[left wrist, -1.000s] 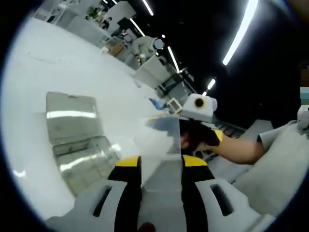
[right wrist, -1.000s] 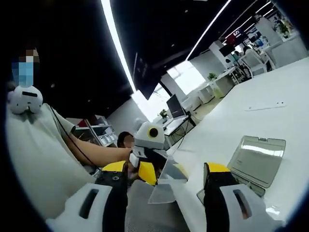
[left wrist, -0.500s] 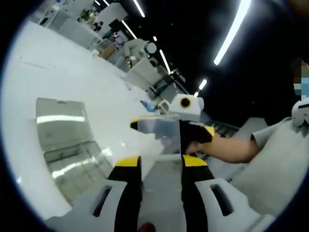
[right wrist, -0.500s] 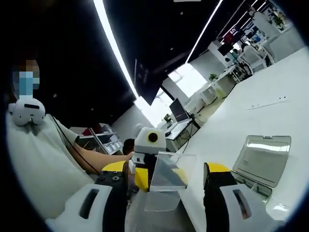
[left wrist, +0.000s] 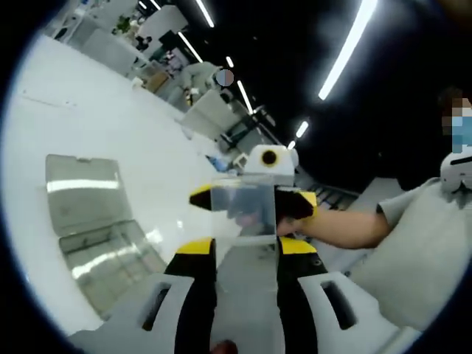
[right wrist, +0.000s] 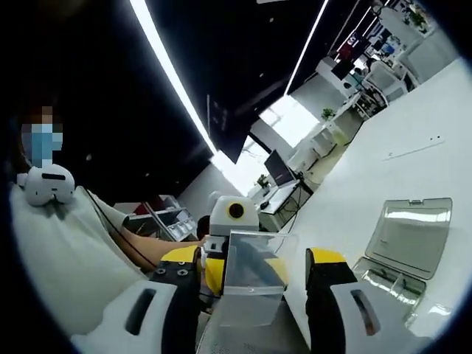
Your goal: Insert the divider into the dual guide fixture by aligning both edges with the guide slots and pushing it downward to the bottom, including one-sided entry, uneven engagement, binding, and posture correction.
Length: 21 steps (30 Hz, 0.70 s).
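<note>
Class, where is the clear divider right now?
The divider is held up between both grippers, right of the open clear box in the left gripper view, above the white table.

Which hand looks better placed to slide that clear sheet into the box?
Left, probably. The left tongs seem shut on the divider's side edges, so they already control it. The right tongs stand spread wider than the sheet, not touching it. The open box lies on the table beside both.

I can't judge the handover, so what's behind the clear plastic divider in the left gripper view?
Behind the clear plastic divider sits the right gripper: its yellow-tipped jaws stick out either side, and a hand holds it. The sheet blurs the middle of that gripper.
</note>
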Available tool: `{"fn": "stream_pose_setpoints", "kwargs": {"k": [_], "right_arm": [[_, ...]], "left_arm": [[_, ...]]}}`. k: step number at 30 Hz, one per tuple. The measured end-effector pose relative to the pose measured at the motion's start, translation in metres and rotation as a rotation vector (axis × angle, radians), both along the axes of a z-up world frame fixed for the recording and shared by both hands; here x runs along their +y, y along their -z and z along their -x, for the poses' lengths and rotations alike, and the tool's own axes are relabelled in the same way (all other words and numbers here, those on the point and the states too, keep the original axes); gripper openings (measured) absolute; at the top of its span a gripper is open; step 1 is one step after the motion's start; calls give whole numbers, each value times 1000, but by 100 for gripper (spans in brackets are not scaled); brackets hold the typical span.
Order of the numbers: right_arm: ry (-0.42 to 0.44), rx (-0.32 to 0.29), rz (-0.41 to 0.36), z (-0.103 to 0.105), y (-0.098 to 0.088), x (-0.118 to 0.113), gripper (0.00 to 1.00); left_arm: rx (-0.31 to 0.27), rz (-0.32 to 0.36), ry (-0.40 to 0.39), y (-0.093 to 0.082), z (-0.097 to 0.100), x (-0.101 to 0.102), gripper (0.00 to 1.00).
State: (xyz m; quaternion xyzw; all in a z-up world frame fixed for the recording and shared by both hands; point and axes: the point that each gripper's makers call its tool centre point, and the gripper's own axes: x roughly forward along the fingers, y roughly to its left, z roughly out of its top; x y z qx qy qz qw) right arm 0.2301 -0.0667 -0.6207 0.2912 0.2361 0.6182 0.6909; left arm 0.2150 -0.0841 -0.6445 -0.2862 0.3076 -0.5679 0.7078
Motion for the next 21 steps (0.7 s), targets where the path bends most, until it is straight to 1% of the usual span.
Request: {"fn": "stream_pose_setpoints", "kwargs": {"k": [5, 8, 21], "right_arm": [[-7, 13, -8, 2, -1, 1, 51], [-7, 26, -29, 1, -3, -1, 47], [-8, 42, -25, 1, -1, -4, 37]], "left_arm": [[-1, 5, 8, -1, 1, -2, 29], [-2, 5, 9, 0, 2, -2, 29], [2, 13, 19, -2, 4, -4, 29]]}}
